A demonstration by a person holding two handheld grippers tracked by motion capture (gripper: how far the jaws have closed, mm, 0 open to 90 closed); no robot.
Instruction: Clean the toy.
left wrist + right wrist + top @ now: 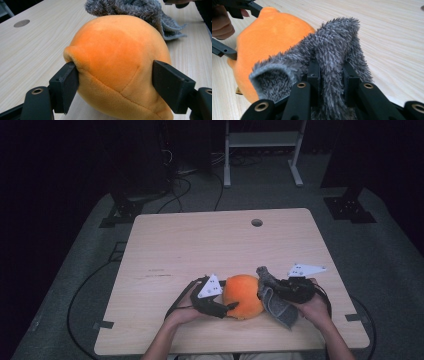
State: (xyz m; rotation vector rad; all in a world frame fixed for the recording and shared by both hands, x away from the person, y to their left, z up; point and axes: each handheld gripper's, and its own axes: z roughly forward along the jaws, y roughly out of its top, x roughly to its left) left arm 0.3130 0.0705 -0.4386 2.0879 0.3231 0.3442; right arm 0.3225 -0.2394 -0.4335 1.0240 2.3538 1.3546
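The person's forearms enter at the near table edge; the orange plush ball sits close to that edge, with wide bare wood beyond it toward the far side and its round hole. The left gripper brackets the ball, its jaws pressed into the fabric at both flanks, denting one side; the ball is rounded, seamed, soft orange velour. The right gripper is clamped on a shaggy grey cloth; the cloth drapes against the ball's right side.
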